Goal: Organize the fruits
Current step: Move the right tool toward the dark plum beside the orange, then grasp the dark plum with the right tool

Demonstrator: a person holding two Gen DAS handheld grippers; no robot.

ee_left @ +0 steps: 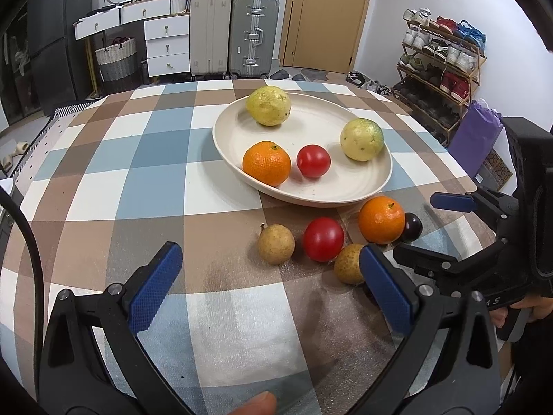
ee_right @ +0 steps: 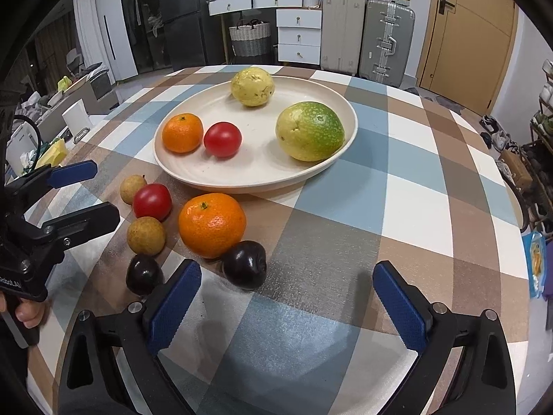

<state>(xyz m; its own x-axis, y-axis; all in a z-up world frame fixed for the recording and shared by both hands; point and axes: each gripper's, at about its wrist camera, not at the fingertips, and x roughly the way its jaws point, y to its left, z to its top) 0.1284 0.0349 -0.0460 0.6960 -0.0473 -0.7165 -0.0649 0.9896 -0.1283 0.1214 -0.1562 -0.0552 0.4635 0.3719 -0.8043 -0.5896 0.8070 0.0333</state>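
Hiding part of a brown fruit [ee_left: 347,263] behind one blue pad, the left gripper [ee_left: 271,278] hangs released; the right gripper [ee_right: 287,292] is released too, a dark plum [ee_right: 143,274] half-covered beside its jaws, plate [ee_right: 193,169] beyond.

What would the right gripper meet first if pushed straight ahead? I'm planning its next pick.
Probably the dark plum, just left of centre ahead of the open right gripper; beyond it, the orange. Depth is uncertain.
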